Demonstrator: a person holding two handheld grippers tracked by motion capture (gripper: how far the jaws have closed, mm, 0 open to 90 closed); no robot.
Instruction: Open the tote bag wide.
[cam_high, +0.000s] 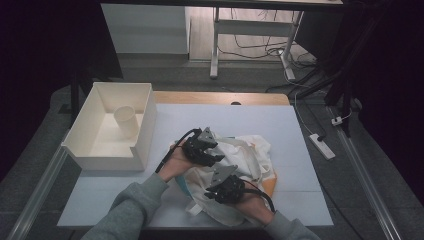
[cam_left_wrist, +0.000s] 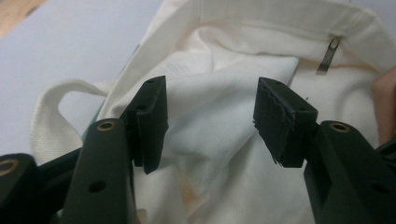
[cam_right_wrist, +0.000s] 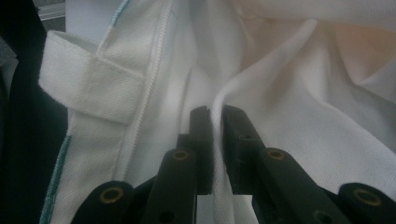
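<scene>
One cream cloth tote bag (cam_high: 247, 162) with teal and orange trim lies crumpled at the table's centre. One open white rectangular box (cam_high: 90, 145) sits at nine o'clock of the bag, holding one cream paper cup (cam_high: 125, 120). Two black two-jaw grippers work at the bag: the left gripper (cam_high: 215, 150), the right gripper (cam_high: 219, 182). One white power strip (cam_high: 322, 145) lies on the floor at three o'clock.

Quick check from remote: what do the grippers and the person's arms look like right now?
Both the left gripper and the right gripper are black, each topped by a grey three-cornered plate and trailing a black cable. Jaws are black with brass-coloured rivets. Both sleeves are grey.
</scene>
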